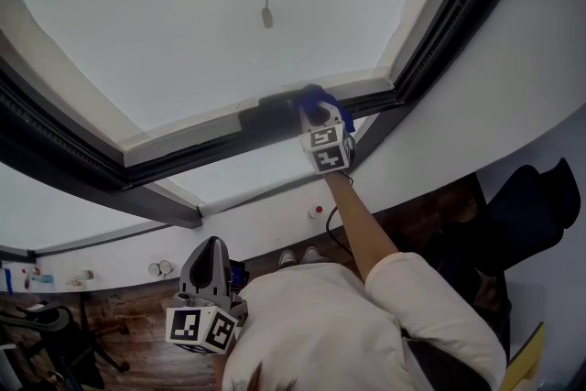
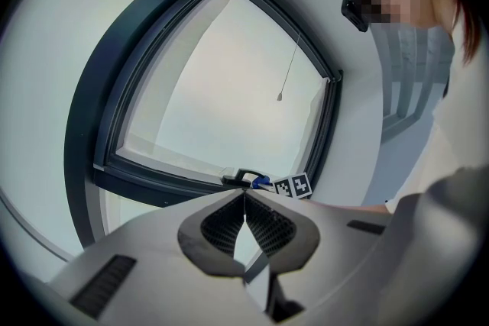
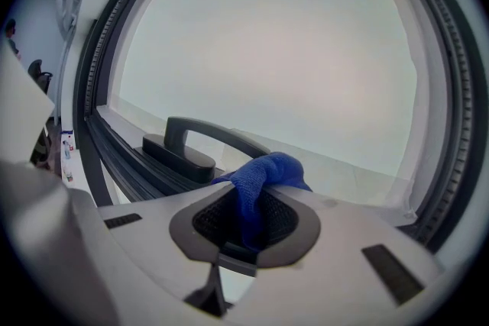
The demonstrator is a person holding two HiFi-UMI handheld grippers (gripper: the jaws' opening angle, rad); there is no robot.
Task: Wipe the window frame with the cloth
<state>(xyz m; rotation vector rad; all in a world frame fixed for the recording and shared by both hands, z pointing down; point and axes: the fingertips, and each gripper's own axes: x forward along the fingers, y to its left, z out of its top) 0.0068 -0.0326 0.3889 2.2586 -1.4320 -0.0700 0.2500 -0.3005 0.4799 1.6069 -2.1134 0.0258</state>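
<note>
1. Wiping is judged to be the step in hand: the right gripper [image 3: 252, 198] is held up at the lower rail of the window frame [image 1: 183, 153], with the arm stretched out.
2. Its jaws are clamped on the blue cloth [image 3: 269, 168], which is bunched between them and bulges out past the tips.
3. The cloth is seen just beside the dark window handle [image 3: 183, 145], at the rail. How firmly it is pressed on cannot be told.
4. The left gripper [image 2: 244, 198] is held low by the person's torso, well apart from the window. Its jaws are together, with nothing between them.
5. Much of the frame is judged to be left to wipe. For the next move, the cloth would need to be drawn along the rail under steady pressure.
6. The handle would have to be steered round, since the loose cloth could be snagged on it.
7. No container is seen in any view.
</note>
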